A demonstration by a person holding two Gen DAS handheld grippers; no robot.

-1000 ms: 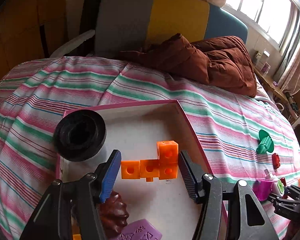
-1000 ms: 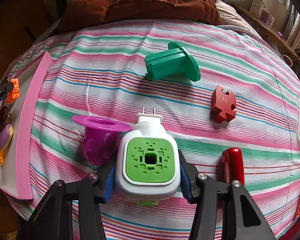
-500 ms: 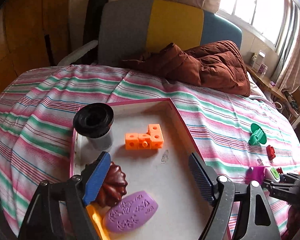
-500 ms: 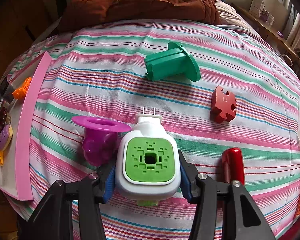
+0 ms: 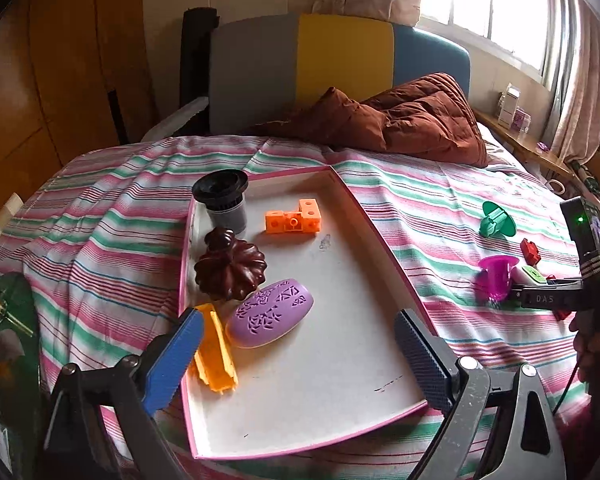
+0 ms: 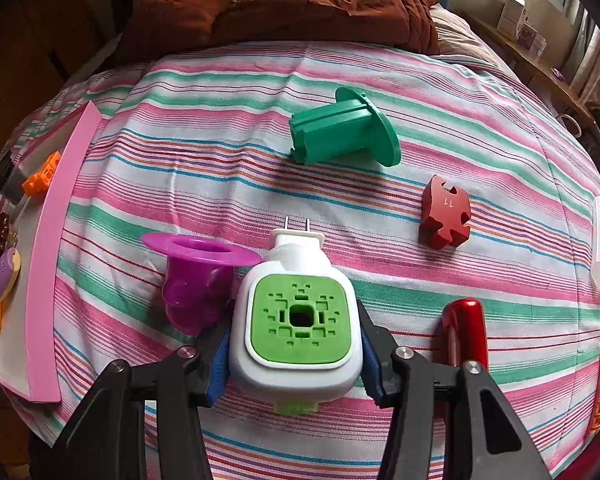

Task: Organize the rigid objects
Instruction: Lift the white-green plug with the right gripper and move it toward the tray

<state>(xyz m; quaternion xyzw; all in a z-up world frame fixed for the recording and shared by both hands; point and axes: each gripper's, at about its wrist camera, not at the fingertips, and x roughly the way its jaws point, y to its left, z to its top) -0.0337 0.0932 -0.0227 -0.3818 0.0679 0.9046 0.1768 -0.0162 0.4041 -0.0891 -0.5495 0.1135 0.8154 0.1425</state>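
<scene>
- 1 pink-rimmed tray (image 5: pixel 384 236) on the striped bedspread (image 5: pixel 100 216), w/ 5 things in it: 1 black-capped cylinder (image 5: pixel 223 199) at 11 o'clock, 1 orange block cluster (image 5: pixel 294 221) at 12, 1 dark brown fluted piece (image 5: pixel 230 269) left of centre, 1 purple oval (image 5: pixel 270 313) just below it, 1 orange strip (image 5: pixel 214 350) at 8.
- left gripper (image 5: pixel 298 354): over the tray's near end, jaws have just been opening, now spread wide w/ nothing between them.
- right gripper (image 6: pixel 294 356): clamped on 1 white plug-in unit w/ green face (image 6: pixel 298 316), prongs pointing to 12, sitting on the bedspread.
- Loose on the bedspread outside the tray: 1 magenta cup (image 6: pixel 198 280) touching the plug-in at its 9, 1 green flanged piece (image 6: pixel 342 132) at 12, 1 red puzzle block (image 6: pixel 444 218) at 2, 1 shiny red piece (image 6: pixel 464 332) at 3.
</scene>
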